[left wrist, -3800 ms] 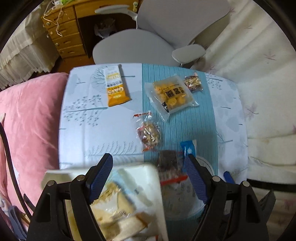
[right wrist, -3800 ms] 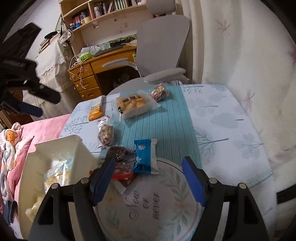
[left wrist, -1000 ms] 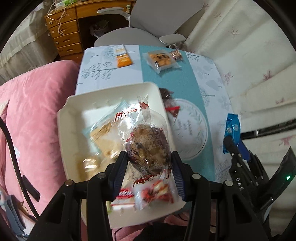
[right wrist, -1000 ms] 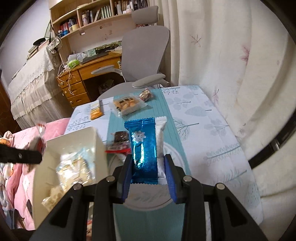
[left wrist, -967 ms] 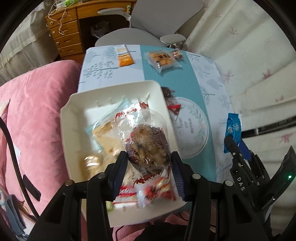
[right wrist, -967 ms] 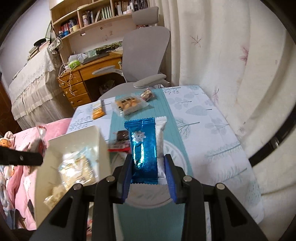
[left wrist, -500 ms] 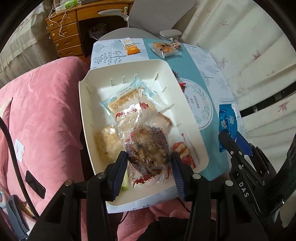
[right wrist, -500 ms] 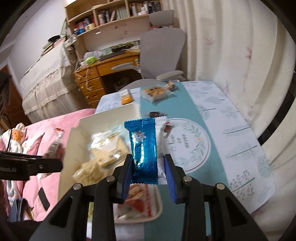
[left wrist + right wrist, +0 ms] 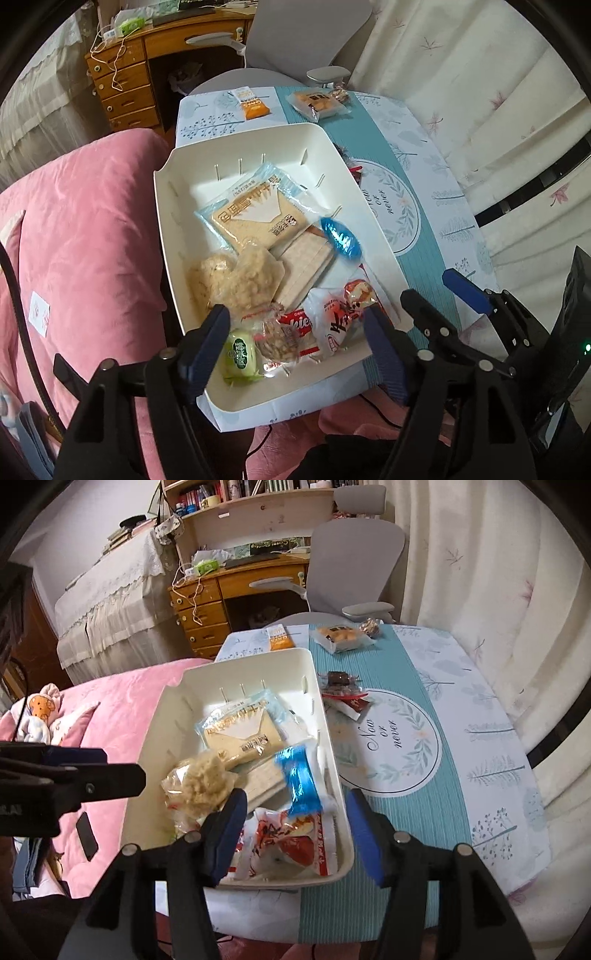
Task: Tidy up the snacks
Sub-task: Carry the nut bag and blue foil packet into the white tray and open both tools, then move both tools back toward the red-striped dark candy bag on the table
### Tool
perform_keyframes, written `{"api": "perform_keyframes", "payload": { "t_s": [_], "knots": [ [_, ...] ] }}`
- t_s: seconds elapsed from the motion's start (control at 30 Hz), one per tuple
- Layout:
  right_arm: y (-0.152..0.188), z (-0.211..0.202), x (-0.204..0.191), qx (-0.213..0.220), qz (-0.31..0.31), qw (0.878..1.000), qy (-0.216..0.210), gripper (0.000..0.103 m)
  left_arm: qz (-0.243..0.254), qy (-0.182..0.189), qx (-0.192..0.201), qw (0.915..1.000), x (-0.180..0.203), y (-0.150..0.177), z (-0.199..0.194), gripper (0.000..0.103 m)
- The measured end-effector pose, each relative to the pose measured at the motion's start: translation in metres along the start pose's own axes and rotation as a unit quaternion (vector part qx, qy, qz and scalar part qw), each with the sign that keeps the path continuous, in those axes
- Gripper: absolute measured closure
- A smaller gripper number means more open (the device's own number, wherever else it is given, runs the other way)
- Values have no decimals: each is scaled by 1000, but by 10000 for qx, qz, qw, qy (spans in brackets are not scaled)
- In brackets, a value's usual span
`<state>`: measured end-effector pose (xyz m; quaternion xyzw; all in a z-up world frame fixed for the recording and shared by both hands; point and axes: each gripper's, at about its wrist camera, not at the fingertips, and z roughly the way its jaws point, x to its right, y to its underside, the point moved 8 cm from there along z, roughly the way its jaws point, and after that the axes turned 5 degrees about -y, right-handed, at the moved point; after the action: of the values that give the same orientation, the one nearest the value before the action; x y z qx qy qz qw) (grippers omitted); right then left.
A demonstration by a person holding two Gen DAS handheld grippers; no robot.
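right wrist view: both my right gripper [image 9: 293, 821] and left gripper [image 9: 297, 336] hang apart and empty over the white bin [image 9: 236, 664], blue snack packet [image 9: 301, 781] inside; next i judge, the far-table snacks [image 9: 341, 637].

Both wrist views hang close above the near end of the white tray [image 9: 255, 144], looking down and along the table [image 9: 480, 716] toward the grey chair [image 9: 354, 546]. Both take in the tray [image 9: 236, 664]; the left view sits further left.
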<state>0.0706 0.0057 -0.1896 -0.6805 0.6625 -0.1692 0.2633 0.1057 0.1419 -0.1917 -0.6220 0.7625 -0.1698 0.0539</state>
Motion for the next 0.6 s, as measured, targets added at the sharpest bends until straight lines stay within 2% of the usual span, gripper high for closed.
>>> {"api": "perform_keyframes", "payload": {
  "t_s": [0.13,0.33,0.6],
  "knots": [
    [1,0,6,-10,-139,9999,-69,47,61,-54,48,10000,8,-10,9,20],
    [-1,8,26,-144,-275,9995,-100,47,54,-130,4,9999,29,-33,25,20],
    [-24,26,71,-238,-471,9984,-212,47,11,-277,28,9996,70,-87,45,20]
  ]
}}
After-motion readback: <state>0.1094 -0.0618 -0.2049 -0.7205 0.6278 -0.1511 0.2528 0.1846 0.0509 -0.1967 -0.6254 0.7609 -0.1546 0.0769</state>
